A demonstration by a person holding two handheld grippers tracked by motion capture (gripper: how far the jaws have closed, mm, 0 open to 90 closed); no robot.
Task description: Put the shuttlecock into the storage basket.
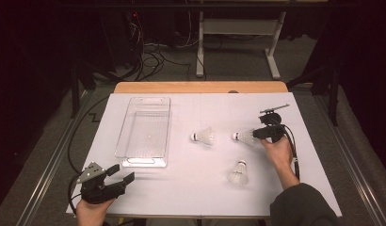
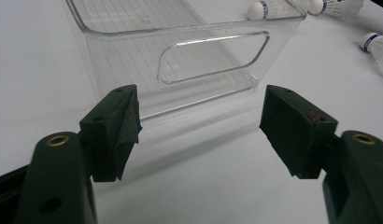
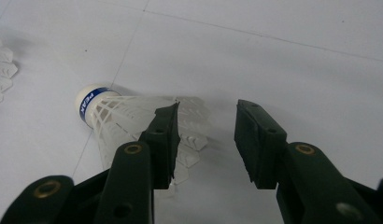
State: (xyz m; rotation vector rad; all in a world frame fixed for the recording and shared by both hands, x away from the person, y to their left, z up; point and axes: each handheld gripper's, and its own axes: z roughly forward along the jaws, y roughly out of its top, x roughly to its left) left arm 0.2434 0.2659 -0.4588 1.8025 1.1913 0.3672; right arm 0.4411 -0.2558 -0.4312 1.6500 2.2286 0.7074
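Three white shuttlecocks lie on the white table. One shuttlecock (image 1: 243, 136) (image 3: 115, 116) lies on its side with its cork pointing left, right at my right gripper (image 1: 257, 134) (image 3: 206, 135). Its feather skirt passes behind the left jaw and just reaches into the gap; the pads stand apart and do not press on it. A second shuttlecock (image 1: 203, 137) lies mid-table and a third shuttlecock (image 1: 238, 173) nearer the person. My left gripper (image 1: 124, 173) (image 2: 201, 123) stands open and empty at the front left, facing the handle end of a clear plastic bin (image 1: 134, 162) (image 2: 203, 60).
The bin is empty and lies lengthwise on the left half of the white mat (image 1: 205, 188). A wooden table edge (image 1: 200, 87) shows behind the mat. Cables (image 1: 294, 150) trail from the grippers. Beyond the table stands a white desk frame (image 1: 238, 28) on the floor.
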